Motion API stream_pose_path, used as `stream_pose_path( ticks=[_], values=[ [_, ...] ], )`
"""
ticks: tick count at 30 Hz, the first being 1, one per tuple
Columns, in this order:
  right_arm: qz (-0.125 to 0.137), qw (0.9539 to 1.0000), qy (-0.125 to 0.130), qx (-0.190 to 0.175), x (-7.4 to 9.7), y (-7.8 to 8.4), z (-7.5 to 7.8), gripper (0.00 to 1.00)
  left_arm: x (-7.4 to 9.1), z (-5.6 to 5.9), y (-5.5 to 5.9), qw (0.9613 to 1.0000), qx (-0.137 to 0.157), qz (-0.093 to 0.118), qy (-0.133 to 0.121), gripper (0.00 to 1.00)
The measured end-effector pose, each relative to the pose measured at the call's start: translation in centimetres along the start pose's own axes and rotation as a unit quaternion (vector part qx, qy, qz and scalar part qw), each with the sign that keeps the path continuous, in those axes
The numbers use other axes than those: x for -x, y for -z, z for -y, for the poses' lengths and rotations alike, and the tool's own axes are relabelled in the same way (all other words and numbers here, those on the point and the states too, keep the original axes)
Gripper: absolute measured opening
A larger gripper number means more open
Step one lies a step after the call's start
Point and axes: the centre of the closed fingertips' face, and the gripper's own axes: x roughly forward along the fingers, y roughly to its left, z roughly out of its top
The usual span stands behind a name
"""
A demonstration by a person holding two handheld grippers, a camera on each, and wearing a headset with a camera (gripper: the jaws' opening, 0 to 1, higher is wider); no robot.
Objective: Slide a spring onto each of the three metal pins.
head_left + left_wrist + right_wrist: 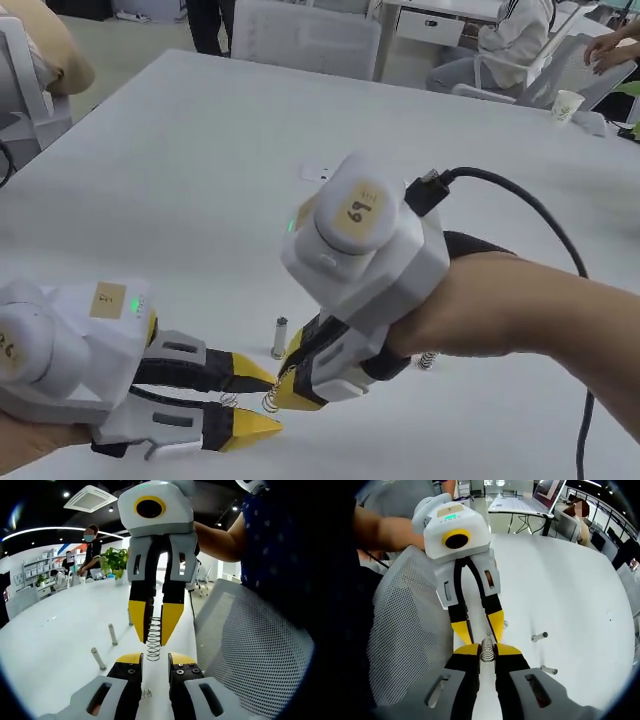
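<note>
Job so far: the metal pins [113, 634] I can see are bare, and the spring [154, 637] I hold is not on a pin yet. I think all three pins are still left to do.
Room: a big bright office, with people [515, 35] sitting at desks in the top right of the head view.
Table [200, 150]: white, wide and smooth, across most of the head view.
Right claw [290, 375]: in the lower middle of the head view, squeezed tight on the spring.
Left claw [272, 398]: in the lower left of the head view, jaws apart, holding nothing, tips close to the spring.
Pins: two stand up in the lower left of the left gripper view.
Spare spring [428, 360]: lies on the table under my arm, right of the middle.
</note>
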Motion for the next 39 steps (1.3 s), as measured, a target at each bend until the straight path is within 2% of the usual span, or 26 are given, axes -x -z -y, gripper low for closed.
stream_pose_path(
  ticks=[6,15,21,30,39],
  values=[
    [-0.002,0.9999,0.009,-0.006,0.6,0.5,0.7,0.08,0.4,-0.8,0.3,0.9998,0.011,0.002,-0.017,0.21],
    [-0.003,0.9994,0.029,-0.018,2.0,1.4,2.1,0.08,1.0,-1.9,1.5,0.9984,0.030,-0.007,-0.047,0.41],
    [-0.007,0.9988,0.041,-0.027,2.9,2.2,3.1,0.08,1.4,-2.5,1.9,0.9973,0.038,-0.008,-0.063,0.53],
    [-0.009,0.9972,0.062,-0.041,4.5,2.9,5.0,0.08,1.9,-3.1,2.5,0.9955,0.046,-0.011,-0.082,0.58],
    [-0.036,0.9953,0.081,-0.039,5.5,4.0,7.7,0.08,2.1,-3.5,2.7,0.9942,0.054,-0.008,-0.092,0.62]
  ],
)
